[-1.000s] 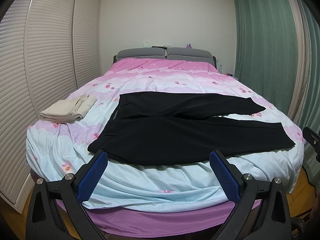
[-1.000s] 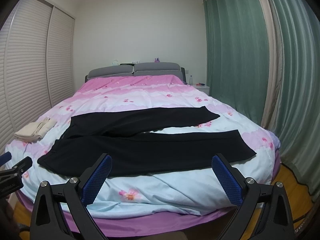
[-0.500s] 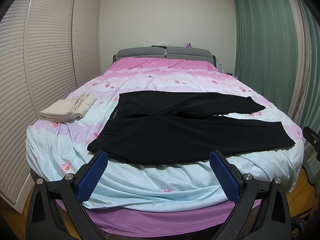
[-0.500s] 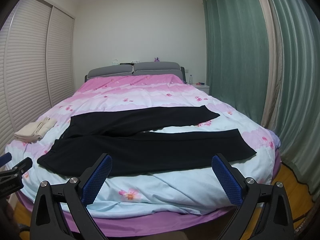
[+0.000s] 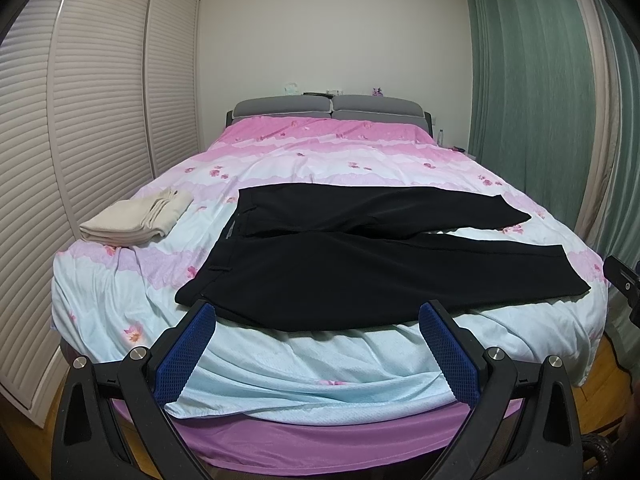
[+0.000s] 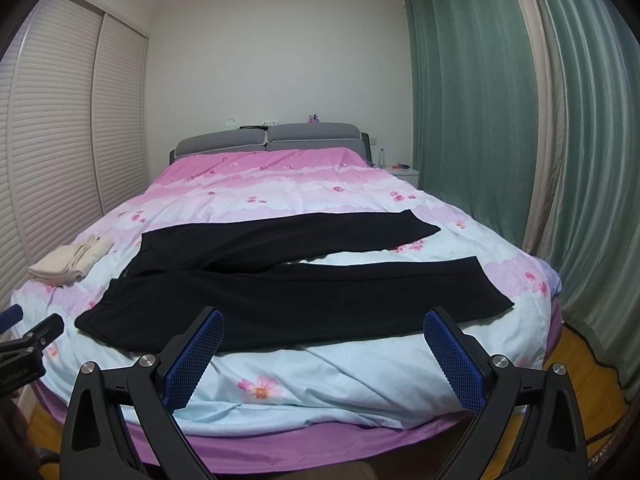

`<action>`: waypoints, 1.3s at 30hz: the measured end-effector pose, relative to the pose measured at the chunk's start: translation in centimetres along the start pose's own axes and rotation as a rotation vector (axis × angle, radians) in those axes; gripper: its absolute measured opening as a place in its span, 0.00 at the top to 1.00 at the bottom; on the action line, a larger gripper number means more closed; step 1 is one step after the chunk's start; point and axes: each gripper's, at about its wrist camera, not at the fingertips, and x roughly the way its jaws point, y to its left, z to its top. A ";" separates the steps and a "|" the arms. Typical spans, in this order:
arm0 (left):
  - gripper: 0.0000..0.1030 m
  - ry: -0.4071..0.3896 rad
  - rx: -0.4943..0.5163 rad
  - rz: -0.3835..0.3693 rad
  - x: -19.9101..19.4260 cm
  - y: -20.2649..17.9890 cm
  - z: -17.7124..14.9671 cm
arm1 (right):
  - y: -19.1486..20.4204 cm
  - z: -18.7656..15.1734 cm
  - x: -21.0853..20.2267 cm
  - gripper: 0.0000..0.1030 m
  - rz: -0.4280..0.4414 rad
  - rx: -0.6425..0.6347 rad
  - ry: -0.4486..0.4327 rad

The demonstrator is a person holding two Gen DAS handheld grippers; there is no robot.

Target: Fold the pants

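Note:
Black pants point(image 5: 360, 256) point(image 6: 288, 280) lie flat across the foot half of the bed, waist to the left and both legs spread toward the right. My left gripper point(image 5: 318, 354) hangs open in front of the bed's foot edge, short of the pants, nearer the waist end. My right gripper point(image 6: 322, 360) is open too, off the foot edge and nearer the leg ends. Nothing sits between either pair of blue pads. The left gripper point(image 6: 24, 344) shows at the left edge of the right wrist view.
The bed point(image 5: 120, 304) wears a pink and pale blue floral cover. A folded cream garment point(image 5: 136, 216) point(image 6: 72, 262) lies near its left side. Louvred wardrobe doors point(image 5: 80, 120) stand on the left, green curtains point(image 6: 500, 120) on the right, a nightstand point(image 6: 404, 170) beside the headboard.
Both views have shifted only slightly; the pants and both open grippers stay as they were.

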 end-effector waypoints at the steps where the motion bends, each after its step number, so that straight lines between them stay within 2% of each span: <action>1: 0.00 0.001 0.000 0.000 0.0 0.0 0.0 | 0.0 0.0 0.0 0.02 0.000 -0.001 0.001; 29: 0.00 0.010 0.000 -0.002 0.5 -0.1 0.3 | -0.3 0.3 0.3 0.02 -0.006 0.005 0.005; 33: 0.00 0.001 0.017 -0.011 1.5 -1.0 1.6 | -0.7 1.0 1.2 0.02 -0.015 -0.001 0.003; 39: 0.00 -0.044 0.044 -0.029 3.8 -3.6 5.2 | -1.7 3.8 3.0 0.02 -0.018 0.015 -0.044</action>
